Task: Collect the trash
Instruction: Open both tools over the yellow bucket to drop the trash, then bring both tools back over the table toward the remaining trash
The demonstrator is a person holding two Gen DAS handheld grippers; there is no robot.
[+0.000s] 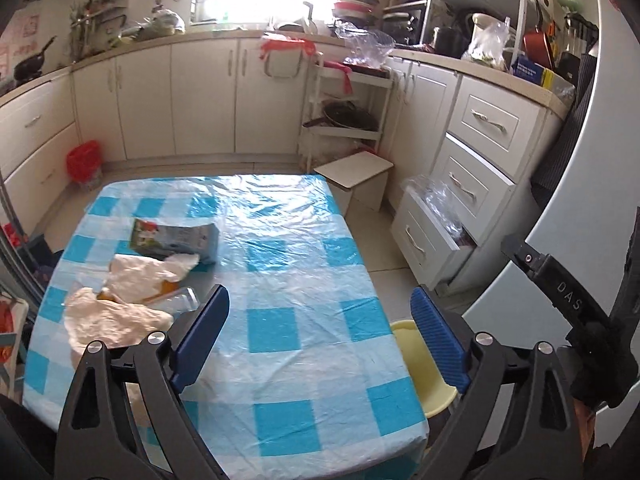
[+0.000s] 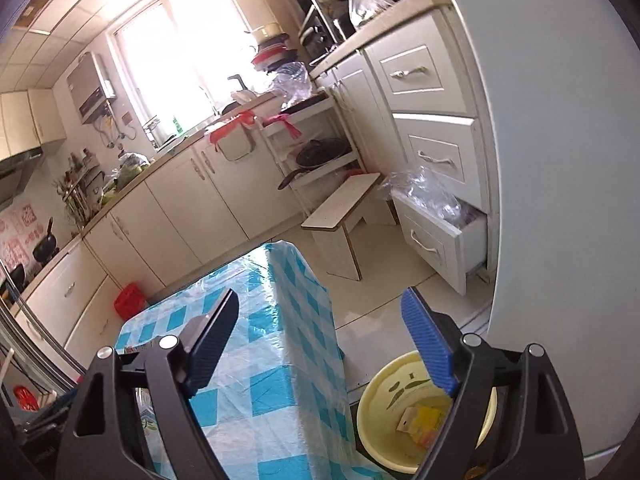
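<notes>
On the blue-and-white checked table (image 1: 280, 280) lie a flattened grey carton (image 1: 176, 238), crumpled white paper (image 1: 116, 312) and a clear plastic wrapper (image 1: 176, 300), all at the table's left side. My left gripper (image 1: 320, 320) is open and empty above the table's near half, right of the paper. My right gripper (image 2: 320, 332) is open and empty, off the table's right edge (image 2: 308, 360). A pale yellow basin (image 2: 392, 408) stands on the floor below it, holding a yellow carton (image 2: 424, 424). The basin's rim also shows in the left wrist view (image 1: 404, 332).
A white stool (image 1: 356, 176) stands beyond the table's far right corner. A low drawer (image 2: 436, 236) stands open with plastic bags in it. A red bin (image 1: 84, 164) sits on the floor at far left. White cabinets (image 1: 200, 96) line the walls. A pale fridge side (image 2: 560, 160) is at right.
</notes>
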